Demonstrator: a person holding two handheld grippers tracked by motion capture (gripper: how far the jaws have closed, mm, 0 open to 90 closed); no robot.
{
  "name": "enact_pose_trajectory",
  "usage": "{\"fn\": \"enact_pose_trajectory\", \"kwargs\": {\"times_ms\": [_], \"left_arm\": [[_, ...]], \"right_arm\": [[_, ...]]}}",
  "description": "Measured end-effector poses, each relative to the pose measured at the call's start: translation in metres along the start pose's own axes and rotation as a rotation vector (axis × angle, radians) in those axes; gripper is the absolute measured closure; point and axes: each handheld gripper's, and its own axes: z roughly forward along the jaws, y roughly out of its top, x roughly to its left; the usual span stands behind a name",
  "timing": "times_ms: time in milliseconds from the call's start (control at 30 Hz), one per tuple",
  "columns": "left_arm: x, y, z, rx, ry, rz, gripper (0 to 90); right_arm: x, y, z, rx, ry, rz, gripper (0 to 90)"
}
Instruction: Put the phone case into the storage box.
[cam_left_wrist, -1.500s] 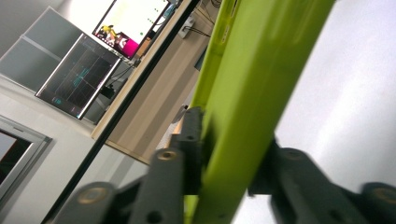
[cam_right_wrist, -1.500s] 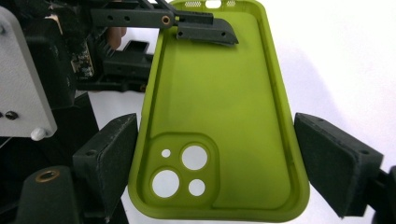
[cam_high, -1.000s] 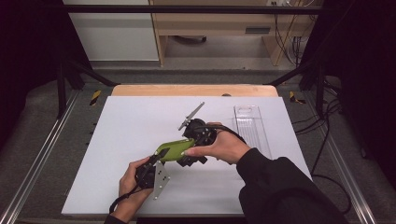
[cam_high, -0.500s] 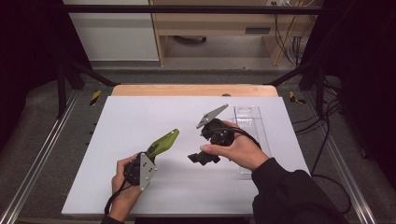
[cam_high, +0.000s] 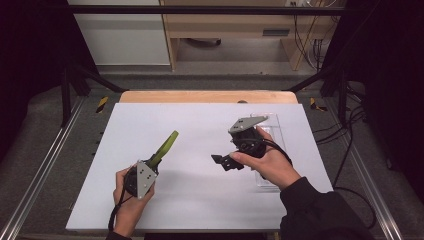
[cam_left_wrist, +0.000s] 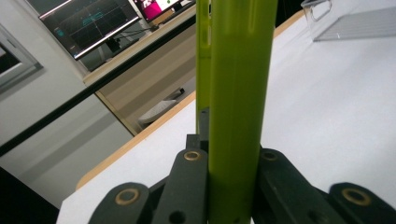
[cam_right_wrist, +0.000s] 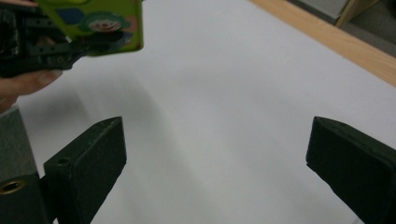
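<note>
Lime-green flat plastic case (cam_high: 165, 147), long and narrow, is sticking out toward one o'clock from the left gripper (cam_high: 141, 179), whose black jaws are pinching its lower end; in the left gripper view the case (cam_left_wrist: 238, 93) is rising straight up between them. A clown sticker is showing on the case (cam_right_wrist: 100, 23) in the right gripper view. Over the white table (cam_high: 200, 125), the right gripper (cam_high: 227, 161) is sitting well apart at three o'clock of the case, its jaws spread wide and holding nothing. A clear plastic tray (cam_high: 280, 130) is lying beside the right hand (cam_high: 267, 162).
</note>
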Motion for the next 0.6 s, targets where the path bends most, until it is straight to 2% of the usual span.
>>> {"fn": "enact_pose_trajectory", "kwargs": {"times_ms": [233,333,600], "left_arm": [[0.012,-0.003,-0.004,-0.016,0.014,-0.114,86.9],[0.016,-0.004,-0.005,-0.023,0.015,-0.168,86.9],[0.028,-0.007,-0.010,-0.037,0.011,-0.337,86.9]], "right_arm": [[-0.007,-0.010,-0.007,-0.129,-0.074,0.047,5.0],[-0.009,-0.014,-0.011,-0.184,-0.084,0.058,4.6],[-0.006,-0.024,-0.018,-0.289,-0.107,0.035,4.1]]}}
